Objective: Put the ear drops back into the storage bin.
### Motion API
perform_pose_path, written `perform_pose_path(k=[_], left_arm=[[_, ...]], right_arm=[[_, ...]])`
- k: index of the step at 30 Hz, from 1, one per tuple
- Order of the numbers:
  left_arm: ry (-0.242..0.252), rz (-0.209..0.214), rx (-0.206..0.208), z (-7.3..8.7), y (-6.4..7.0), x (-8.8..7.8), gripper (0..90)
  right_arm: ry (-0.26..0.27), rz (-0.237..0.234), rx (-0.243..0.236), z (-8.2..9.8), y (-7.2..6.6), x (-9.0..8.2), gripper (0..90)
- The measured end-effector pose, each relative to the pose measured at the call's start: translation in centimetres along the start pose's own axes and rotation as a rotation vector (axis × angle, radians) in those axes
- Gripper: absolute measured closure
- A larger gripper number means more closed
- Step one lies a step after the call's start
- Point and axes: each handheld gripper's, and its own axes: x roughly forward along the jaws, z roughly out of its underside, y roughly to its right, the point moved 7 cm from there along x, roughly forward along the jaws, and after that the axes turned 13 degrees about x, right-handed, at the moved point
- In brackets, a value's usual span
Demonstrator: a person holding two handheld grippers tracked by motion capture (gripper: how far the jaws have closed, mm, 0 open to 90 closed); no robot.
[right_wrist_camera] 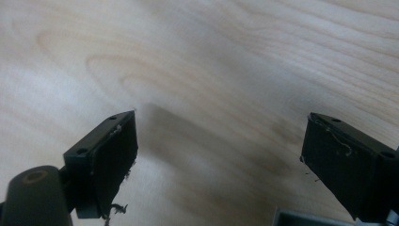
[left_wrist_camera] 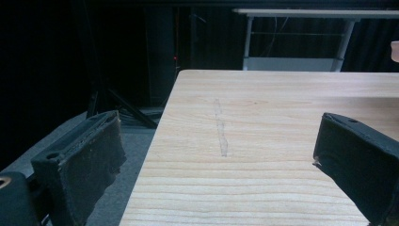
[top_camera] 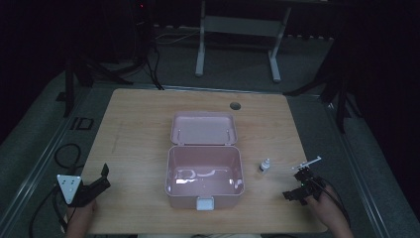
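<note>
A pink plastic box (top_camera: 204, 176) stands open mid-table, its lid (top_camera: 203, 128) laid back behind it and a white latch at its front. To the right of it a small white bottle (top_camera: 264, 166) with a dark cap stands upright. My left gripper (top_camera: 101, 179) rests at the table's left front edge, jaws wide apart over bare wood (left_wrist_camera: 221, 141). At the right front, my right gripper (top_camera: 297, 187) points down at the wood (right_wrist_camera: 221, 141), open, with nothing between its pads.
The wooden table (top_camera: 138, 129) has a round cable hole (top_camera: 235, 106) near its far edge. Its left edge drops to dark floor (left_wrist_camera: 70, 127). A white table frame (top_camera: 237, 34) and black stands are beyond the table.
</note>
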Motion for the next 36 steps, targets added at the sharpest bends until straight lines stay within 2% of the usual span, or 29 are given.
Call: perform_pose_path(k=[1,5,6,7,8,9,12,16,19,21,23,29,30,33,36], left_arm=[[0.000,0.000,0.000,0.0,0.0,0.0,2.4],[-0.001,0.001,0.000,0.0,0.0,0.0,2.4],[0.000,0.001,0.000,0.0,0.0,0.0,2.4],[0.000,0.001,0.000,0.0,0.0,0.0,2.4],[0.000,0.001,0.000,0.0,0.0,0.0,2.4],[0.000,0.002,0.000,0.0,0.0,0.0,2.4],[0.000,0.002,0.000,0.0,0.0,0.0,2.4],[0.000,0.003,0.001,0.0,0.0,0.0,2.4],[0.000,0.003,0.001,0.0,0.0,0.0,2.4],[0.000,0.002,0.001,0.0,0.0,0.0,2.4],[0.000,0.001,0.000,0.0,0.0,0.0,2.4],[0.000,0.001,-0.001,0.0,0.0,0.0,2.3],[-0.001,0.001,0.000,0.0,0.0,0.0,2.4],[0.000,0.001,-0.001,0.0,0.0,0.0,2.4],[-0.001,0.002,0.001,0.0,0.0,0.0,2.4]], right_arm=[[-0.025,0.000,-0.039,0.1,-0.2,-0.2,10.8],[-0.080,-0.002,-0.094,0.3,-0.6,-0.4,10.8],[-0.128,0.020,-0.131,0.5,-0.7,-0.3,10.9],[-0.154,0.030,-0.146,0.6,-0.8,-0.3,10.9],[-0.154,0.030,-0.146,0.6,-0.8,-0.3,10.9],[-0.210,0.036,-0.178,0.9,-1.0,-0.3,10.9],[-0.293,0.041,-0.219,1.4,-1.4,-0.4,11.0],[-0.366,0.048,-0.265,1.6,-1.7,-0.9,11.0],[-0.381,0.038,-0.264,1.3,-1.9,-1.1,11.0],[-0.373,0.032,-0.264,1.0,-2.0,-1.1,11.0],[-0.355,0.022,-0.243,0.3,-2.1,-1.4,11.0],[-0.337,0.022,-0.248,-0.8,-2.4,-1.4,10.8],[-0.329,0.006,-0.249,-1.4,-2.6,-1.4,10.8],[-0.323,0.033,-0.275,-2.1,-2.6,-1.3,10.8],[-0.321,0.038,-0.281,-2.8,-2.7,-1.2,10.8]])
